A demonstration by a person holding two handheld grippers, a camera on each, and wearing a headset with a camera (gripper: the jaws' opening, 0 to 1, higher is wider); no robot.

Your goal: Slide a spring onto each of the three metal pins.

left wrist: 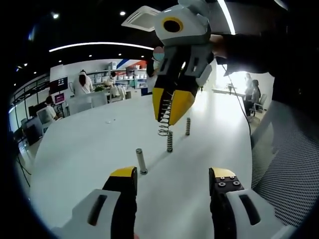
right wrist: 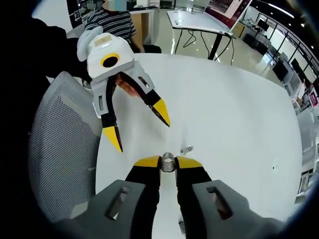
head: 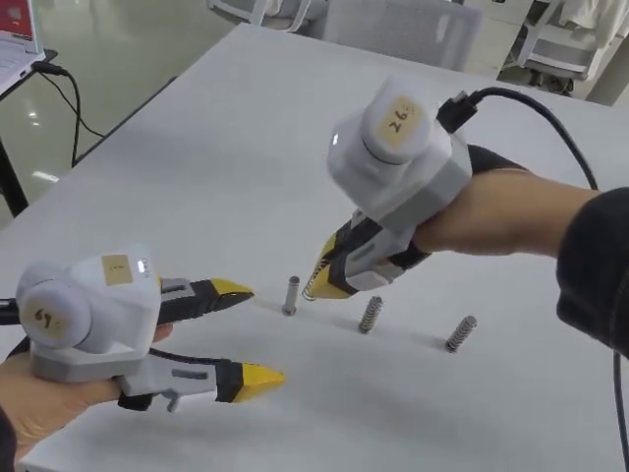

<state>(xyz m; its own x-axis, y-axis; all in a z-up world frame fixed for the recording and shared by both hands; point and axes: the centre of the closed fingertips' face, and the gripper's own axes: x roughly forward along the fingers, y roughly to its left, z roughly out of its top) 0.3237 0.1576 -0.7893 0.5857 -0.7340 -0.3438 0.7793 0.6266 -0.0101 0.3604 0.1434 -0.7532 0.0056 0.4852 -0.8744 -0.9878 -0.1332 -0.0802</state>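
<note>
Right tool (head: pixel 316 287): tan sticker (head: pixel 401 120) on its top, handwritten "26". Left tool (head: pixel 257 332): round label (head: pixel 47 318), handwritten mark, perhaps "51", unclear.

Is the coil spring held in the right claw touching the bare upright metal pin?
Apart. The left gripper view shows white table between the silver coil spring in the right claw and the bare upright metal pin.

Head view looks down, close, on the table (head: pixel 177 157). Left gripper view faces low across it at the right gripper (left wrist: pixel 168 117); right gripper view looks back, seemingly from above, at the left gripper (right wrist: pixel 143 134). All share the table.
</note>
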